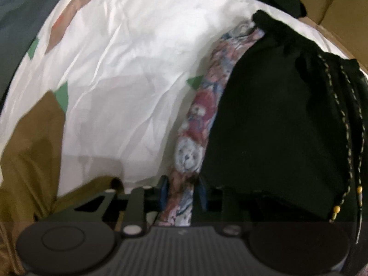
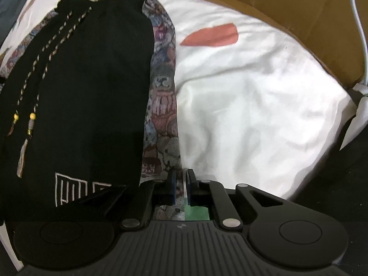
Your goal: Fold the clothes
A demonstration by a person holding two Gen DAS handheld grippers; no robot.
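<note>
1. The garment [image 1: 271,119] is soft and floppy. I think it is light and bends anywhere, so it will sag if it is held in only one spot.
2. It will not break. The black cloth looks a bit thick, so I guess it does not slide out of a grip easily.
3. Good places to hold look like the two side edges, where the bear-print strip [image 1: 197,124] runs. Holding both sides at once should keep the cloth flat for a fold.
4. The left gripper [image 1: 181,192] has its jaws nearly closed on the bear-print strip. The strip runs right between the blue pads [image 1: 163,191].
5. The right gripper [image 2: 181,187] has its jaws narrow too. A thin edge of cloth sits between them, just beside the print strip on that side. I cannot tell for sure if that edge is the garment or the sheet [image 2: 253,96].
6. The garment lies on the white sheet, which has pink and green shapes on it. A cardboard box [image 2: 287,4] stands past the sheet.
7. The garment is mostly black, with print strips of bears down both sides.
8. Two twisted cords [image 2: 46,53] lie on the black part. They end in yellow beads [image 2: 32,115].
9. Near the right gripper there is a white line drawing [image 2: 76,191] stitched on the black.
</note>
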